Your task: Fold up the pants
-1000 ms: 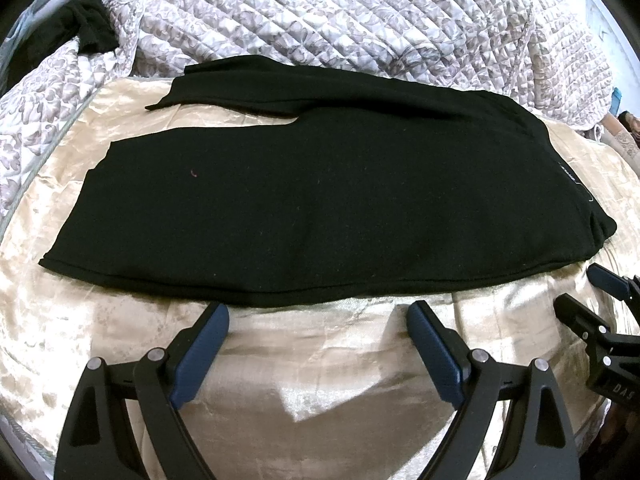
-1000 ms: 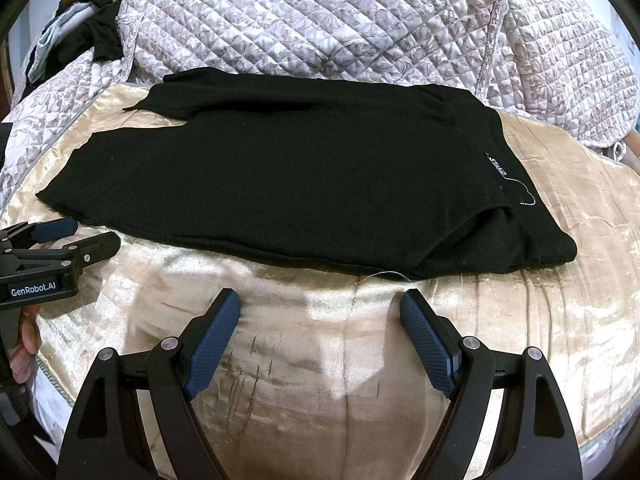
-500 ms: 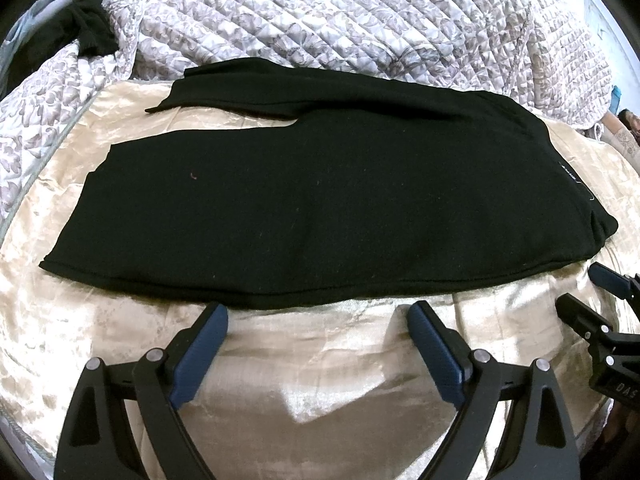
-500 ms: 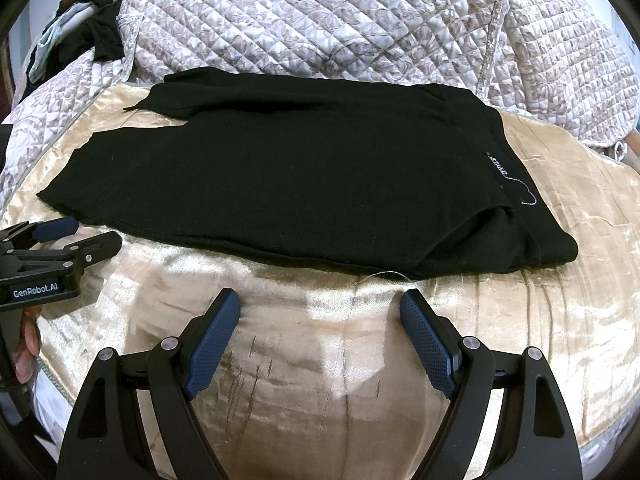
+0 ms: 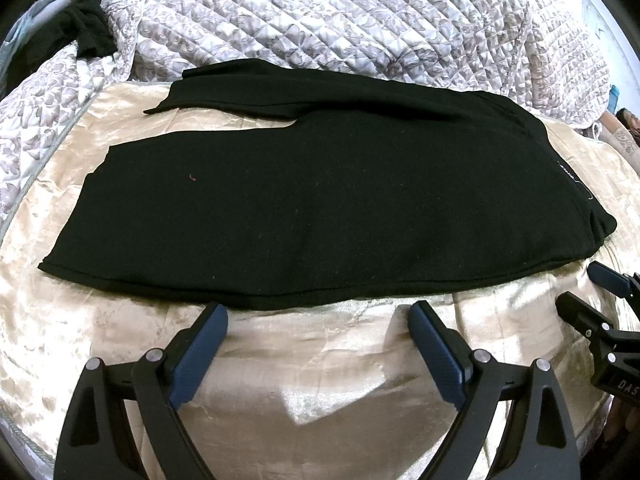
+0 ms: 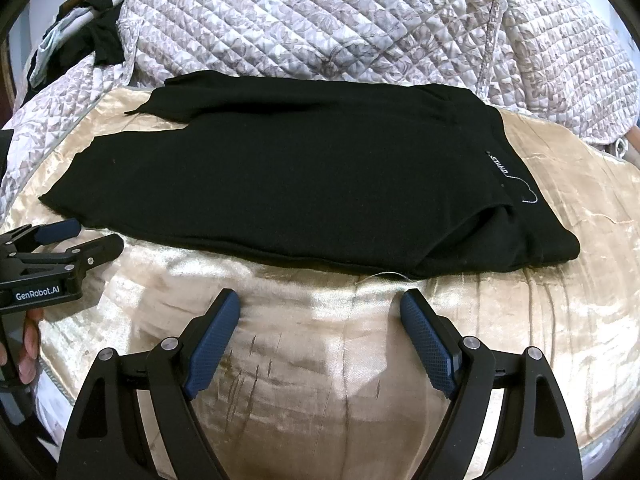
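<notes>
Black pants (image 5: 320, 200) lie flat on a shiny gold bedspread (image 5: 320, 360), legs to the left, waistband with a small label (image 6: 498, 166) to the right. They also show in the right wrist view (image 6: 300, 184). My left gripper (image 5: 318, 312) is open and empty, just short of the pants' near edge. My right gripper (image 6: 320, 300) is open and empty, just short of the near edge by the waist end. Each gripper shows at the edge of the other's view: the right one (image 5: 588, 292) and the left one (image 6: 92, 238).
A grey-white quilted blanket (image 5: 340, 16) is piled behind the pants. Dark clothing (image 6: 104, 40) lies at the far left corner. The bedspread's front edge (image 6: 600, 436) drops away close below the grippers.
The left gripper has crept slightly forward toward the pants' near edge. The right gripper has hardly moved. The pants lie as before.
</notes>
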Demonstrator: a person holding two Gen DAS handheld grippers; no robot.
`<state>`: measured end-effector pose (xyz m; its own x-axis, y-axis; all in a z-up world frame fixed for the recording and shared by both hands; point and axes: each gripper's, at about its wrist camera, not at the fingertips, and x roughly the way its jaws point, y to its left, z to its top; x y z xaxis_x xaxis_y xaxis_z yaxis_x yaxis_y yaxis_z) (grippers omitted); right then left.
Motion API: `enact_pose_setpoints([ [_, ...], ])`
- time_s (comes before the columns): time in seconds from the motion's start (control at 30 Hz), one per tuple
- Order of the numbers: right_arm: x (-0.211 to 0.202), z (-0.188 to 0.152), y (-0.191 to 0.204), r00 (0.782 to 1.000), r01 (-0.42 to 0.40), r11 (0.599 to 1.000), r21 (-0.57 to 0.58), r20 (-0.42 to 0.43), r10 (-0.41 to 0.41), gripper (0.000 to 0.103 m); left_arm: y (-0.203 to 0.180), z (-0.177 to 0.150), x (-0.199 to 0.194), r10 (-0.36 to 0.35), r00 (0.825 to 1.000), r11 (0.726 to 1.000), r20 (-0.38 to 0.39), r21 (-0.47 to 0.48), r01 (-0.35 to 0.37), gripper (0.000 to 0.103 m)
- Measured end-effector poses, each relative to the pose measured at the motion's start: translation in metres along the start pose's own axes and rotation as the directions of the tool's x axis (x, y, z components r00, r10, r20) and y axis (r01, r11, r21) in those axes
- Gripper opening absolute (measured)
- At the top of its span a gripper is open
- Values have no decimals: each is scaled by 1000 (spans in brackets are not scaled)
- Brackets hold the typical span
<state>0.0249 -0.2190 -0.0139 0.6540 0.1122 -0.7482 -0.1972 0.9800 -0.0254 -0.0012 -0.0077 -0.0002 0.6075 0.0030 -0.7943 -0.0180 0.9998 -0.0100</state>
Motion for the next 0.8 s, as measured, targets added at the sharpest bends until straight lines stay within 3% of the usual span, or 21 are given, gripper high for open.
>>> enact_pose_setpoints([
  [0.8,-3,1,-4,999,-39,999,-2,-11,39,82,-2,3,0,3,1000,1000,3,2,-3,93],
])
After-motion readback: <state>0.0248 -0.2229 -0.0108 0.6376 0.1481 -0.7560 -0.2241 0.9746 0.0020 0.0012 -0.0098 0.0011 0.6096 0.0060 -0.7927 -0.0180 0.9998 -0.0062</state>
